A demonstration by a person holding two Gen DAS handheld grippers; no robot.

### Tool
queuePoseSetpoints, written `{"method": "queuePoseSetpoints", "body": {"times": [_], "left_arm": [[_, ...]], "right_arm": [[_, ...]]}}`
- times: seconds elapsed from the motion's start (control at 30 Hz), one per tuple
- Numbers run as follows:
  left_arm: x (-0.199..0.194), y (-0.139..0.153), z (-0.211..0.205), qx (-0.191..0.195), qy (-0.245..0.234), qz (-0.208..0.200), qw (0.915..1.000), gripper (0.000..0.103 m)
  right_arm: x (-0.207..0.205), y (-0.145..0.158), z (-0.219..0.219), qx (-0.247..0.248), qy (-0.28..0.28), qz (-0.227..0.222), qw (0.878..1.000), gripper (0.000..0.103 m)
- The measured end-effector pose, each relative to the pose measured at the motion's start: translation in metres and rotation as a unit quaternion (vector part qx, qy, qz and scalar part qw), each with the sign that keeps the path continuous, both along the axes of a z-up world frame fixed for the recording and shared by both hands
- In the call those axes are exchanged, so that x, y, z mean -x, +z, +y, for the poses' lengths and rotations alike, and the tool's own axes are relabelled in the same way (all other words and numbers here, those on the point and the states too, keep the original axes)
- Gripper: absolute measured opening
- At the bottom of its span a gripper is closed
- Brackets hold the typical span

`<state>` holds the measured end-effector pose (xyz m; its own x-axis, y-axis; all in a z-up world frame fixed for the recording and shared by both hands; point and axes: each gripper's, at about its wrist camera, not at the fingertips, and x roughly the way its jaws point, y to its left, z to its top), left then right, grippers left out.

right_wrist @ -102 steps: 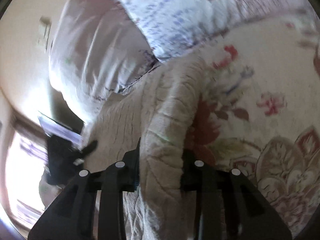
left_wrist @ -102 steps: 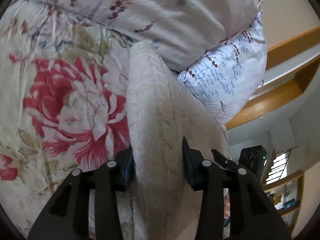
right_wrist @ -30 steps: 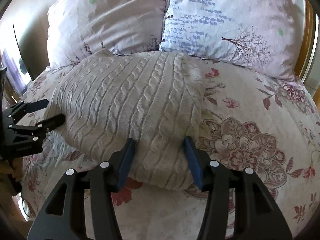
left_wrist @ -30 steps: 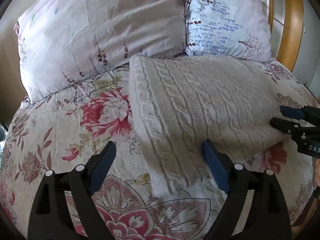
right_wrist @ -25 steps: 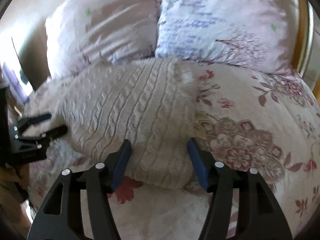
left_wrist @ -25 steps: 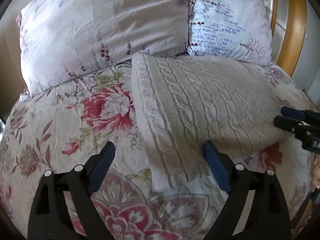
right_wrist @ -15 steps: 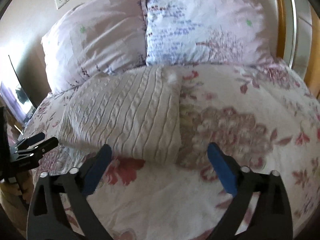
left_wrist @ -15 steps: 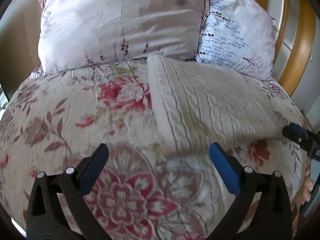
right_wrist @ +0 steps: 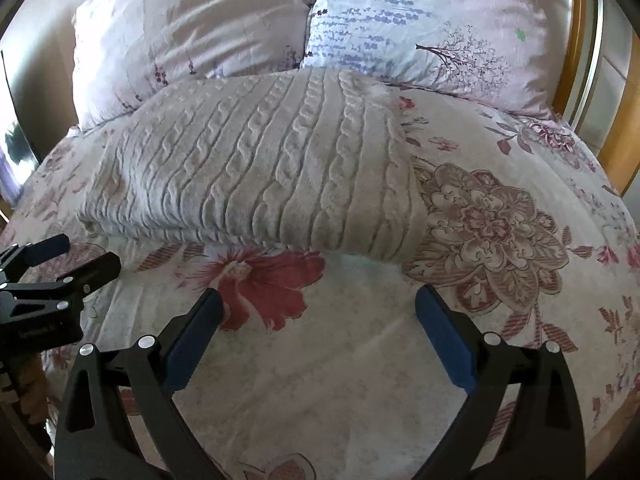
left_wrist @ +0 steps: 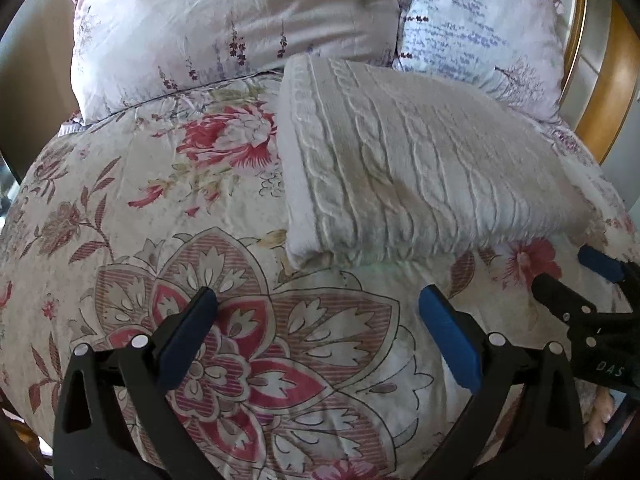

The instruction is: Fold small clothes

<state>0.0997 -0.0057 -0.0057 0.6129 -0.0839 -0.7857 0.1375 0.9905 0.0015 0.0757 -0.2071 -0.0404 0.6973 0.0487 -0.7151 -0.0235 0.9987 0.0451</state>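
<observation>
Item: left hand-held gripper (left_wrist: 318,312). Jaws spread wide, holding nothing, poised over the floral bedspread (left_wrist: 160,208) just short of the near edge of the garment.

Item: cable-knit sweater (left_wrist: 400,168), cream-grey. Lies on the bed as a thick rectangular stack, its far edge against the pillows, its near edge doubled over with layers showing at the left corner. Edges look roughly square; no sleeve or loose flap shows in either view. Judged folded, or very nearly so.

Item: two pillows, a pale lilac one (left_wrist: 232,20) to the left and a blue-printed one (left_wrist: 480,36) to the right, propped behind the sweater. Wooden headboard (left_wrist: 608,88) at far right.

Item: right hand-held gripper (right_wrist: 316,312). Jaws spread wide, empty, poised over the bedspread near the sweater's front edge, apart from it.

Status: the fold on this garment appears complete, both tools released. Left to do, as a judgement: perhaps a final smoothing or squaring. No other clothes show in either view, so whether more remain cannot be told.
</observation>
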Motion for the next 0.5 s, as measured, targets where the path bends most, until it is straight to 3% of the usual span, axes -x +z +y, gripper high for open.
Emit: {"method": "queuePoseSetpoints", "body": {"times": [0.5], "left_arm": [[0.0028,-0.0012,-0.0027,-0.006,0.004,-0.008,0.9999,0.101]], "right_arm": [[-0.0012,-0.0030,0.0026,0.014,-0.007,0.002,1.000,0.102]]}}
